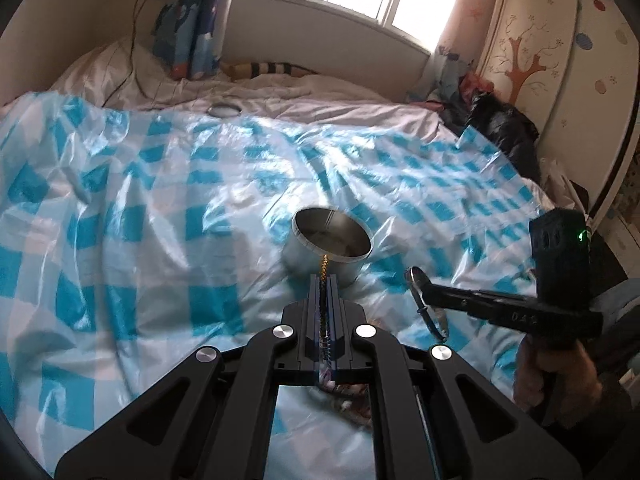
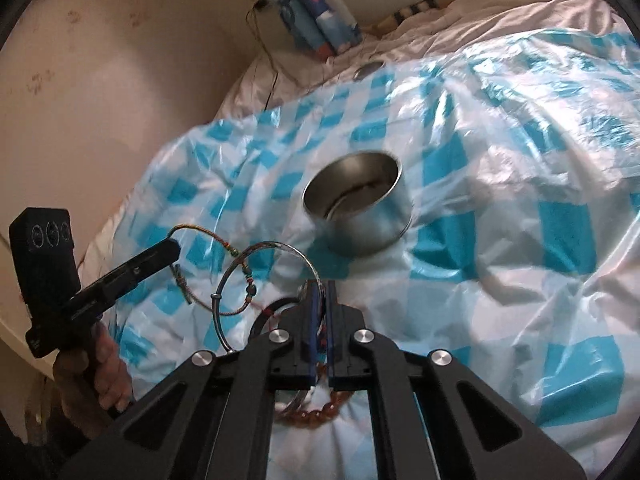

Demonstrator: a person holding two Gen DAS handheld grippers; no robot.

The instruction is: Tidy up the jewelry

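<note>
both claws are clenched, the left claw (image 1: 325, 276) on a cord bracelet (image 2: 208, 236) and the right claw (image 2: 319, 292) on a silver bangle (image 2: 276, 245), so carry each squarely over the steel tin (image 1: 332, 242) mid-bed before letting go.

The right claw (image 2: 319, 286) is pinching a silver bangle (image 2: 256, 258), while the left claw (image 2: 174, 246) is gripping a braided cord bracelet (image 2: 224, 244). A steel tin (image 2: 360, 208) is sitting open on the checkered sheet (image 2: 500, 200).

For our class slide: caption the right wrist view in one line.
Right gripper lifts a bangle near the tin; left gripper holds a cord bracelet.
</note>
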